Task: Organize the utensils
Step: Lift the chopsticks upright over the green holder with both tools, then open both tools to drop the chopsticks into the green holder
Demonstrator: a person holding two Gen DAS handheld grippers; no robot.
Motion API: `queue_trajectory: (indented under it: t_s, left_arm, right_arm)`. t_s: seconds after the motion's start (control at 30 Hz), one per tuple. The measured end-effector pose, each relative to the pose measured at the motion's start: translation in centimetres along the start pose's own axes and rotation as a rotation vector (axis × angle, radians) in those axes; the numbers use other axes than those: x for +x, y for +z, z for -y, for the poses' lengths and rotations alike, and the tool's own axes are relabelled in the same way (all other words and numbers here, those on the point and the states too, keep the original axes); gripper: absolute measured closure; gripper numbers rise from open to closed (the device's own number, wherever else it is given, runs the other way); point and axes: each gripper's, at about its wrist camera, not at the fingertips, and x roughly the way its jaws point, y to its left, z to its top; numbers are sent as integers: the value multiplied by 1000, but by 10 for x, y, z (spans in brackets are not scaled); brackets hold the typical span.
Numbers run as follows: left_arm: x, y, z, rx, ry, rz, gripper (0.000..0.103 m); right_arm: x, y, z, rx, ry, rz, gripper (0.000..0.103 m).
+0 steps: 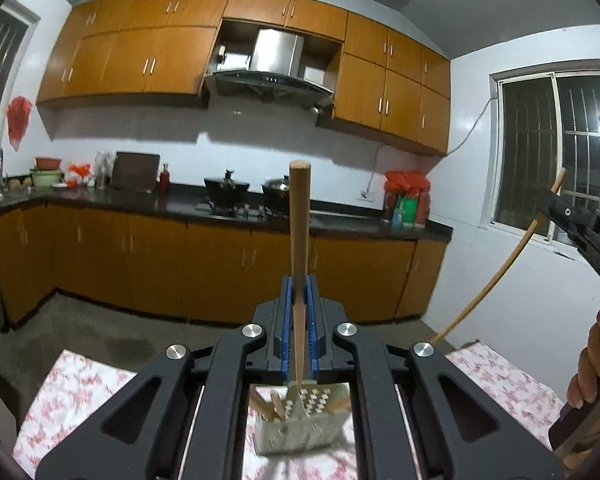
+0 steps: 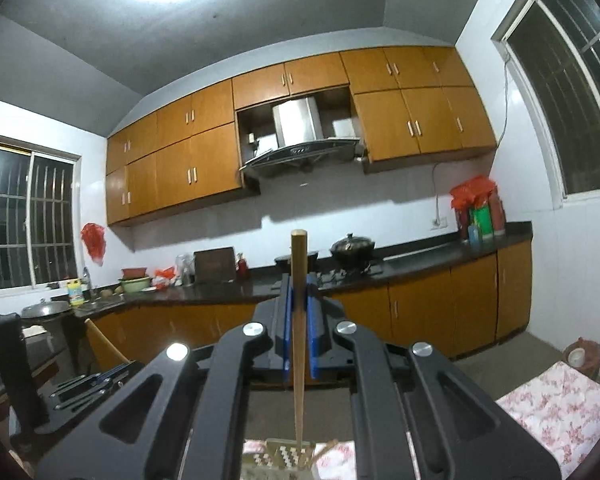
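Note:
My left gripper (image 1: 300,284) is shut on a flat wooden utensil handle (image 1: 300,208) that stands upright between the blue pads. Its lower end hangs over a pale perforated utensil holder (image 1: 300,428) with other wooden utensils inside. My right gripper (image 2: 299,284) is shut on a thin wooden stick (image 2: 299,340), also upright, above the same holder (image 2: 288,456). In the left wrist view the right gripper (image 1: 558,210) shows at the right edge, with a hand (image 1: 596,360) on its grip. The left gripper (image 2: 96,380) appears low at the left of the right wrist view.
The holder stands on a table with a pink floral cloth (image 1: 80,392). Across the concrete floor runs a dark counter (image 1: 340,220) with pots on a stove (image 1: 228,194), orange cabinets and a range hood. Barred windows (image 1: 556,152) flank the room. A dark chair back (image 2: 16,360) stands left.

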Motion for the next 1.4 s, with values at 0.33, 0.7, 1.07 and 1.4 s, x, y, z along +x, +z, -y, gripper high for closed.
queue_trajectory:
  t_s: [0.33, 0.7, 1.07, 1.4]
  left_arm:
    - [37, -34, -9, -14, 24, -53, 96]
    - [52, -58, -10, -13, 4, -131, 96]
    - [42, -51, -23, -56, 20, -146, 66]
    - [-22, -51, -40, -64, 96, -66, 19]
  right_arm:
    - [67, -60, -4, 8, -11, -50, 95]
    - [97, -111, 0, 27, -19, -183, 94]
    - [67, -108, 6, 31, -31, -194, 62]
    - [-5, -116, 8, -23, -107, -172, 11]
